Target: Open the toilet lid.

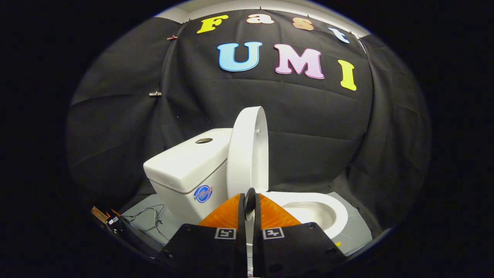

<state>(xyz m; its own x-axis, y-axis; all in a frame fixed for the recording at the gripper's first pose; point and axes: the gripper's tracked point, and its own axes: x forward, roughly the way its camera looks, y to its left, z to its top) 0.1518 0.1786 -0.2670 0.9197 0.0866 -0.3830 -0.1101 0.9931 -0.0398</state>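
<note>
Black cloth wall behind | gripper (249, 202) level, fingers nearly closed, holding nothing | toilet lid (249, 148) upright, long axis toward 12 o'clock, against tank (189, 162)

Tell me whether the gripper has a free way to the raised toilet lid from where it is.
Probably yes. The gripper has its fingers nearly together, and the toilet lid stands upright just ahead of them, leaning toward the tank. Nothing lies between the fingers and the lid's lower edge.

Toilet bowl (328, 216) (near side) behind fingers (227, 216)
</note>
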